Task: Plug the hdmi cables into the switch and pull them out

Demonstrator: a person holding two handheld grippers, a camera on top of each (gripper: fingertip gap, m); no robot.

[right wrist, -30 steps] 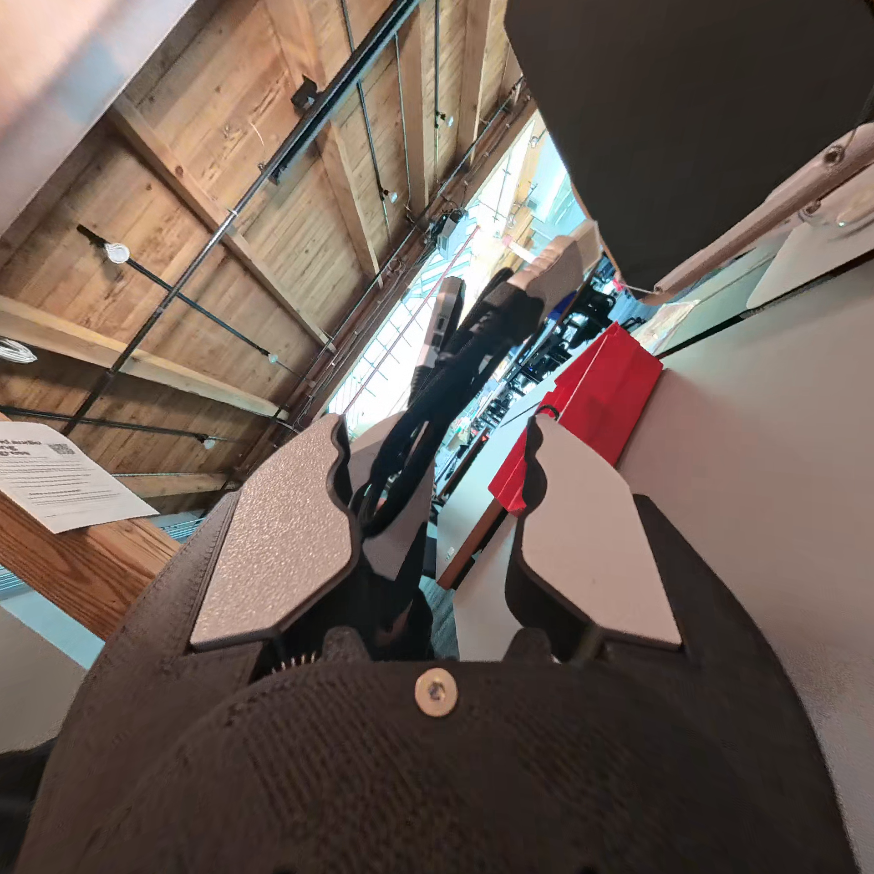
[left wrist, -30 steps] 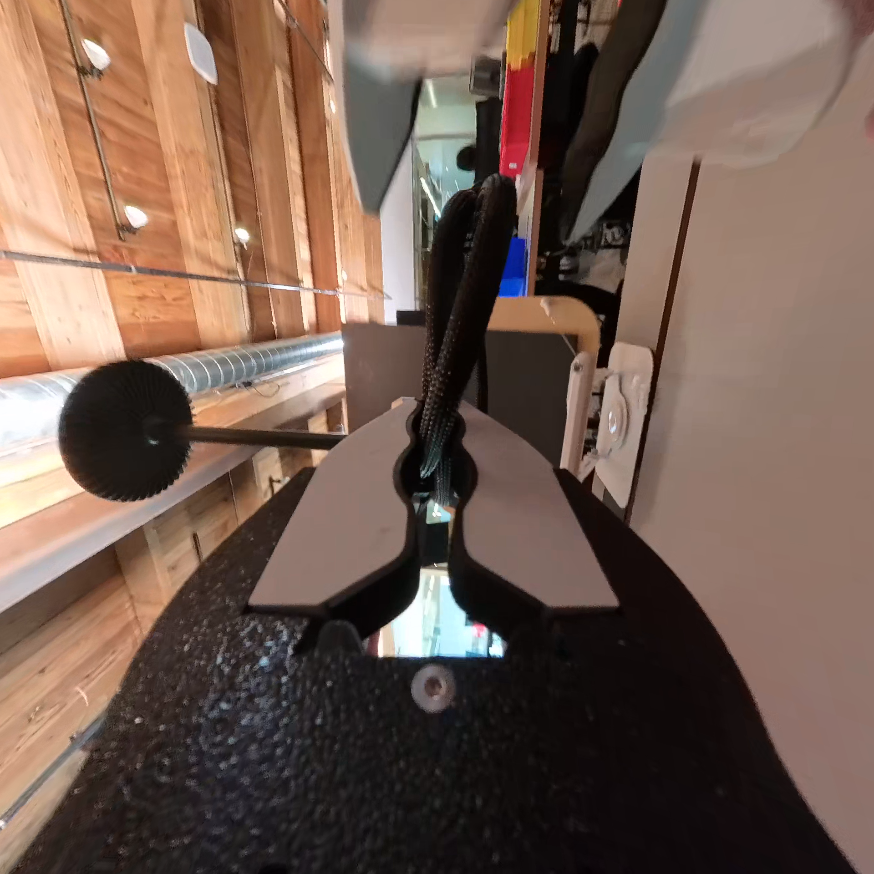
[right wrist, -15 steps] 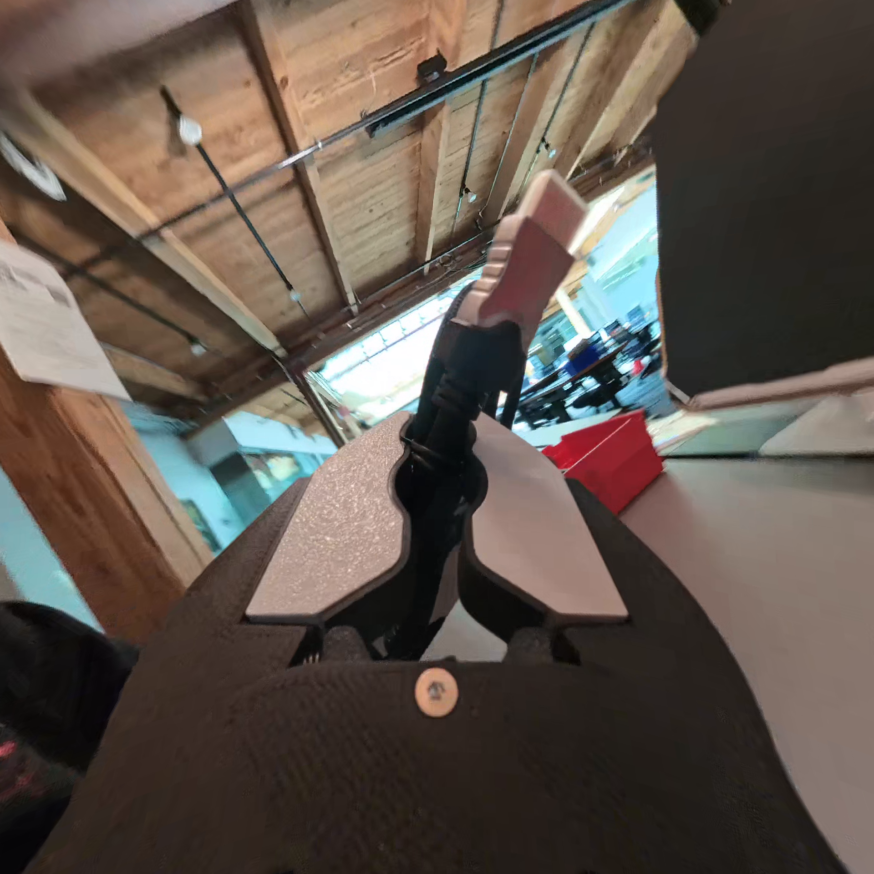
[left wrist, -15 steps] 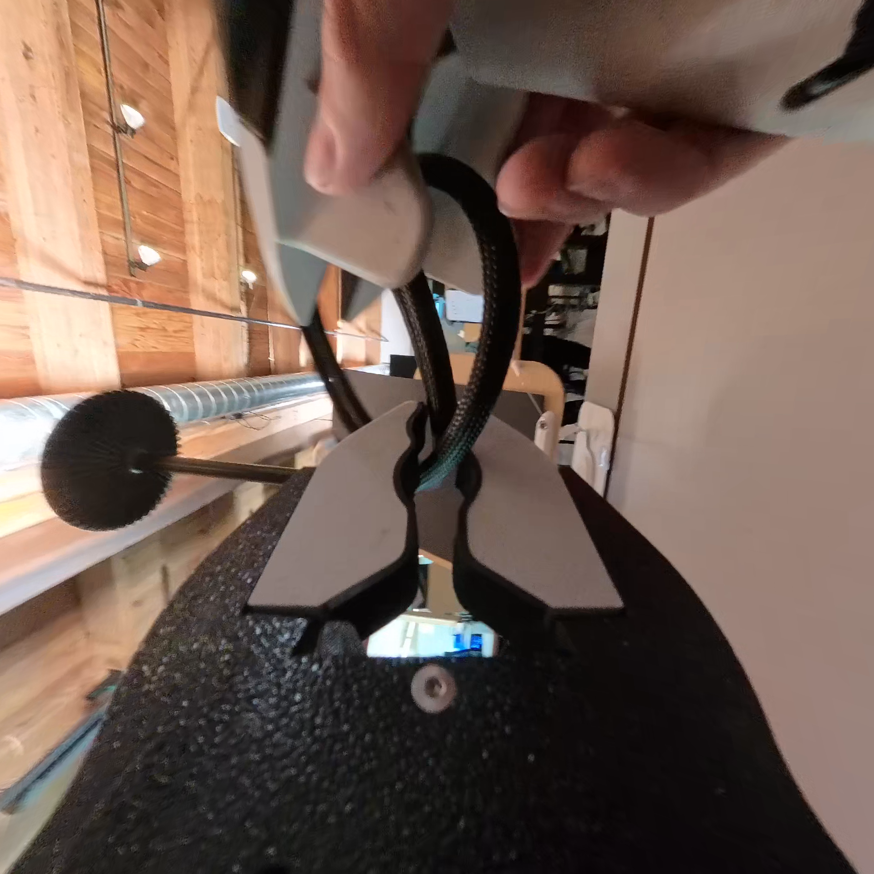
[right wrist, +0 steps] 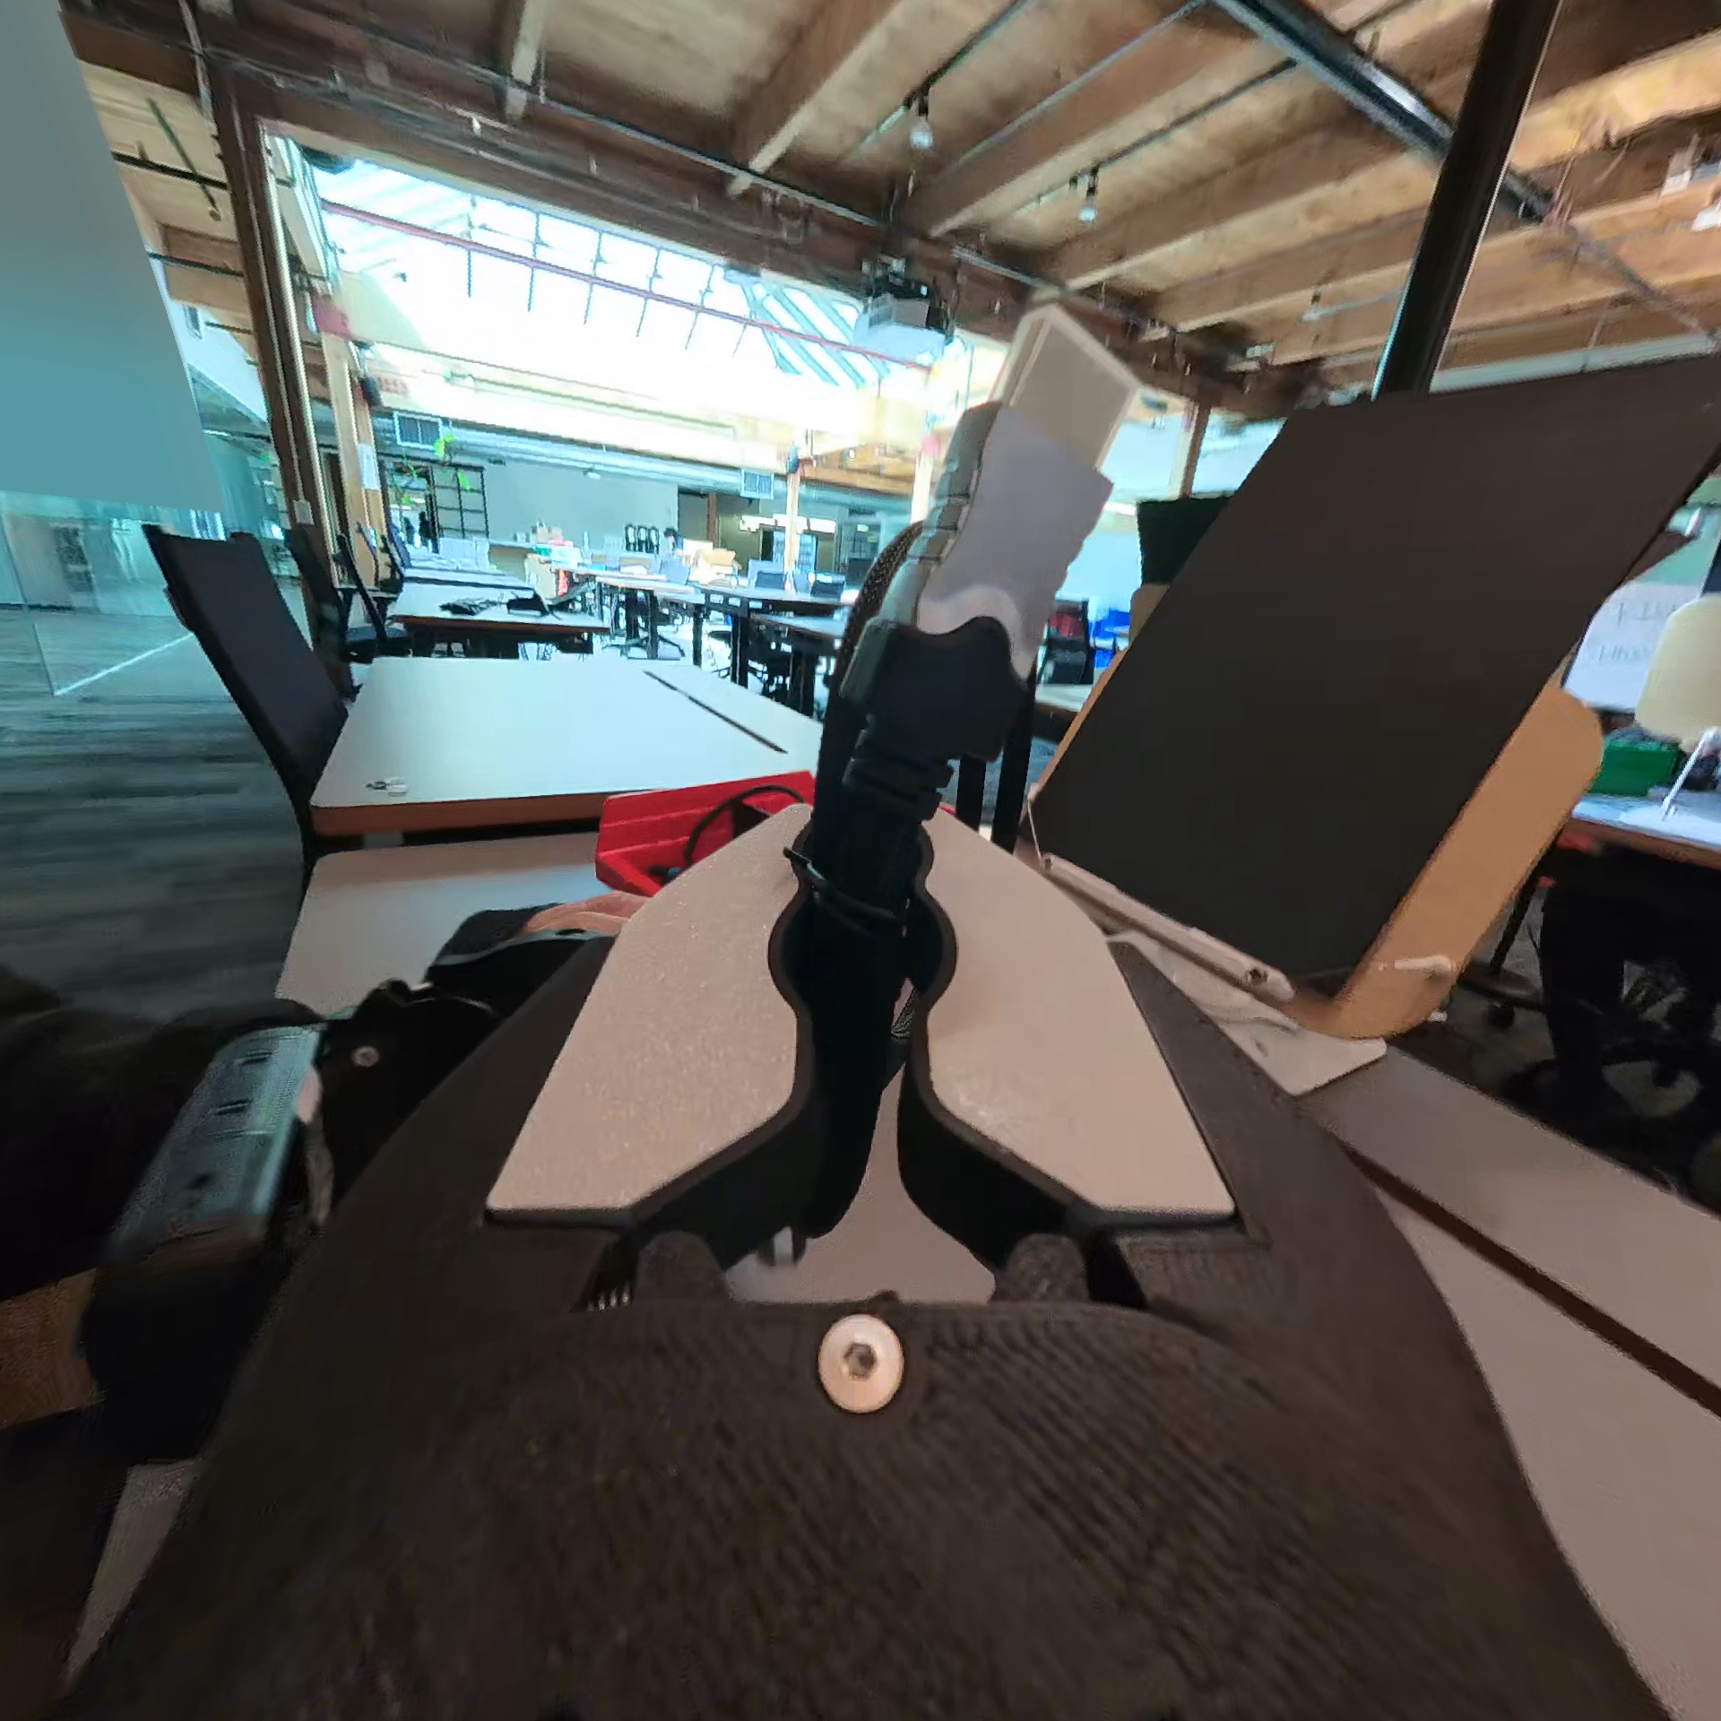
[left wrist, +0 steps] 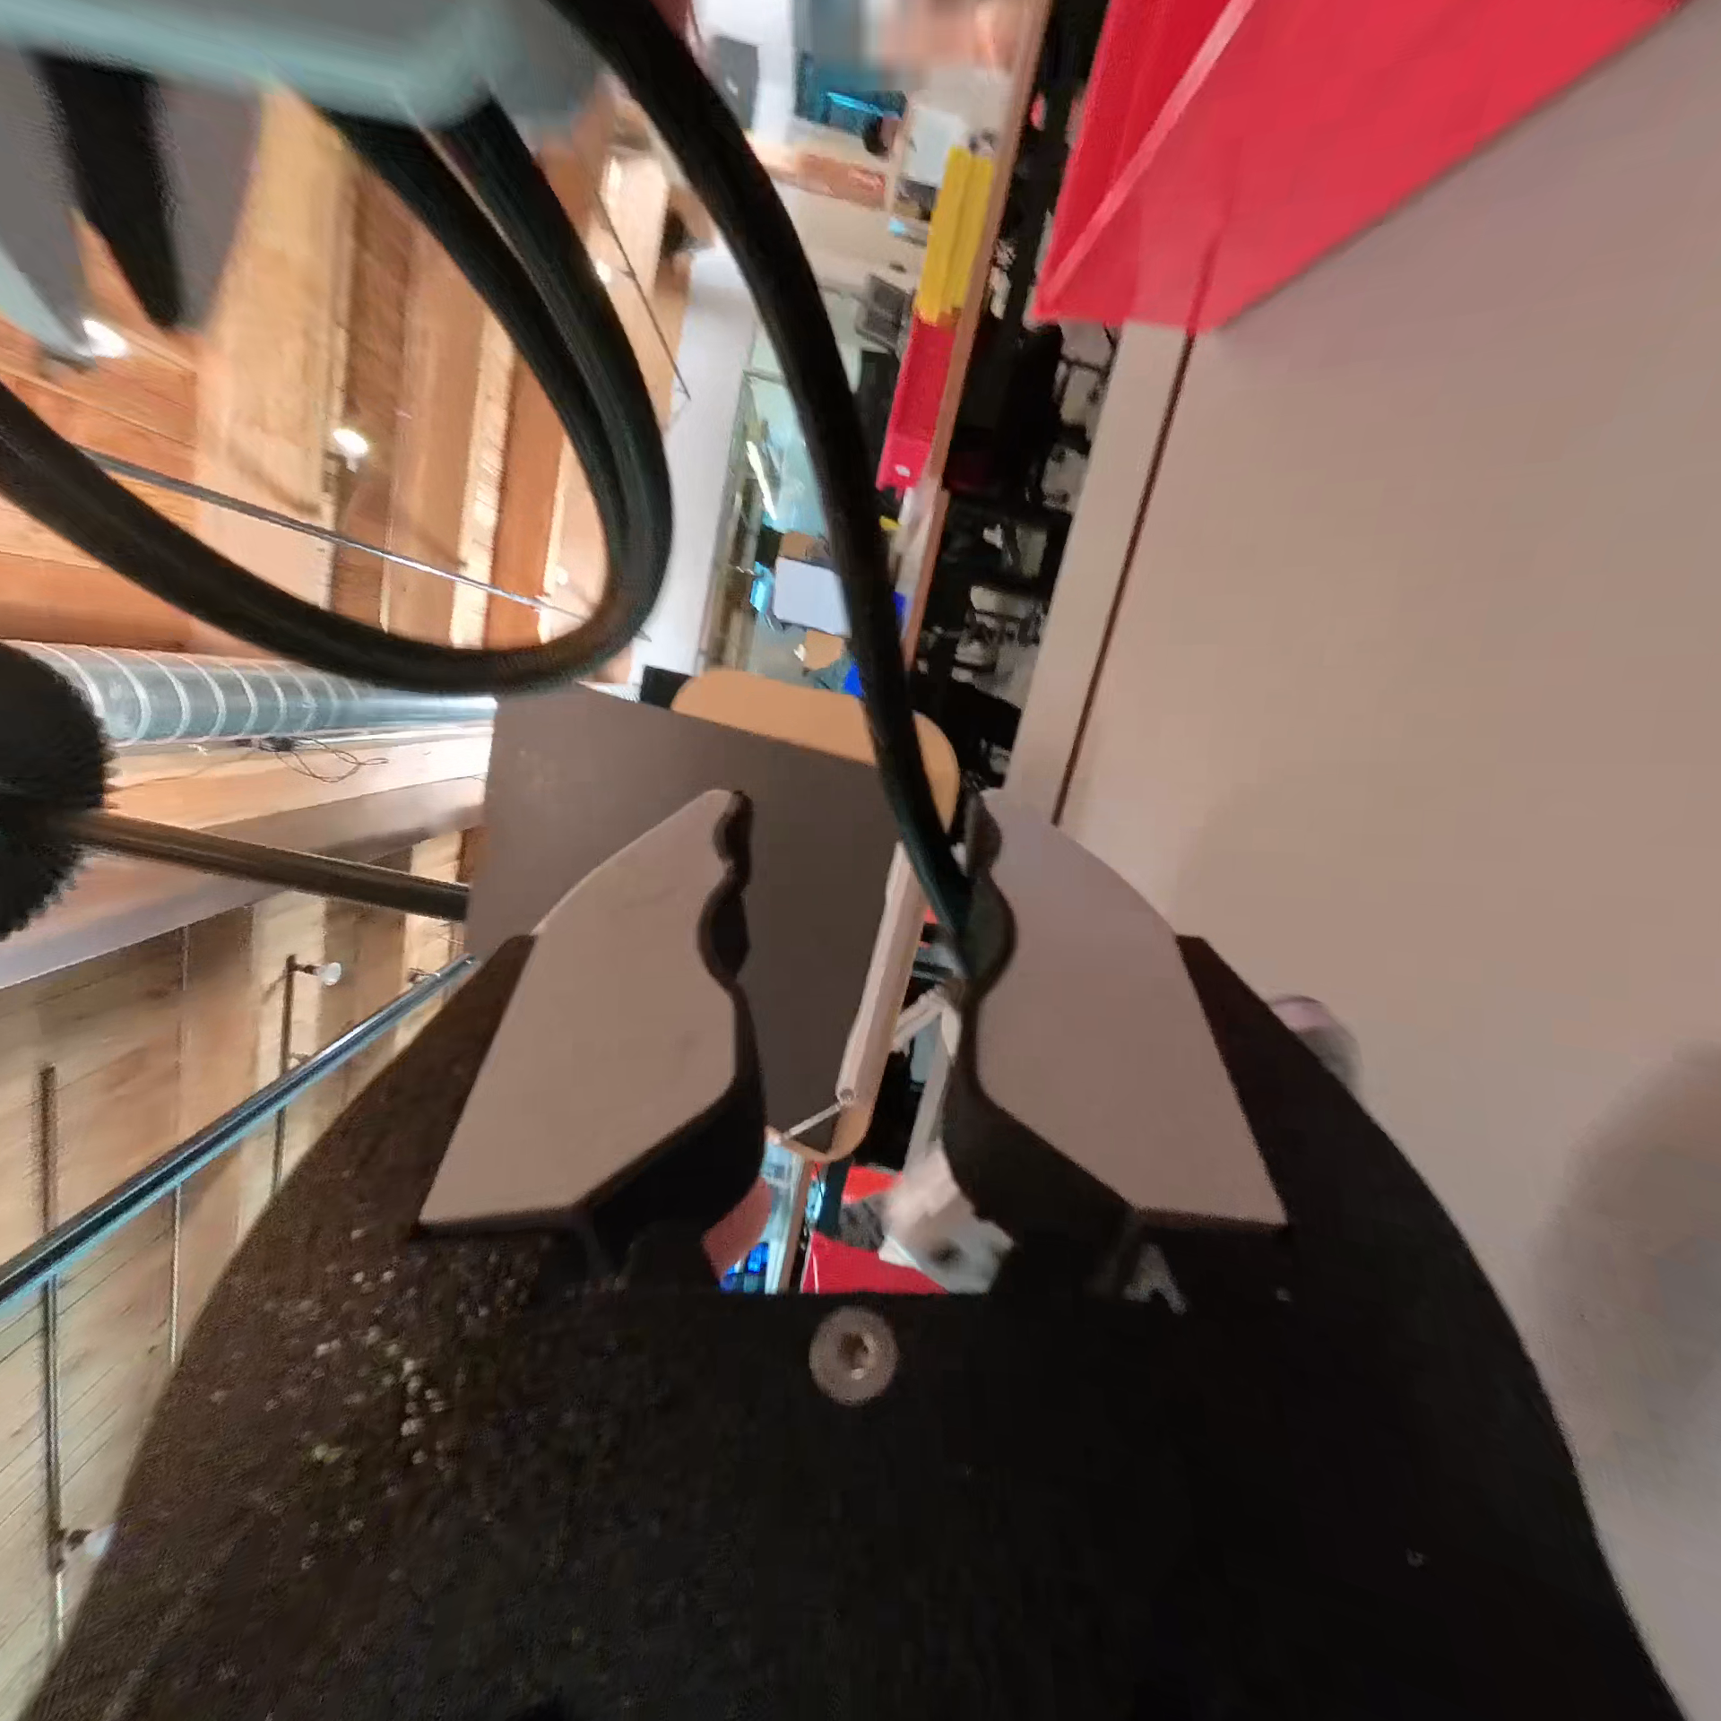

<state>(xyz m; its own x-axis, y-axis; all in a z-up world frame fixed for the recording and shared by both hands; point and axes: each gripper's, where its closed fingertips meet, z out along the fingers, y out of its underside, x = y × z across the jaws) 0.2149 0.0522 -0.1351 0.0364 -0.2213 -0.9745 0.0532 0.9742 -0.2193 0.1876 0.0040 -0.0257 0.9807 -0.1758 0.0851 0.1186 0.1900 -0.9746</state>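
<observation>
Right wrist view: the right gripper [right wrist: 861, 917] clamps a black braided HDMI cable [right wrist: 861, 978] below its silver plug [right wrist: 1024, 494], above the white table [right wrist: 1583, 1239]. Left gripper [left wrist: 852, 917] gapes wide, a thin black cable [left wrist: 838, 484] brushing one finger.

- Grey device [left wrist: 279, 56], above and left of the left claw [left wrist: 852, 941]: motion-blurred, cut by the top edge; kind not legible.
- Braided black cable loop [left wrist: 596, 391]: its left run leaves the frame.
- Thin black cable [left wrist: 838, 521]: lower end hidden behind the right finger [left wrist: 1099, 1034].
- Black bristled disc [left wrist: 37, 782], left: cropped.
- HDMI cable [right wrist: 857, 978] in the right claw [right wrist: 861, 875]: lower run hidden between the fingers.
- Grey object [right wrist: 210, 1145], left: blurred, unidentifiable.
</observation>
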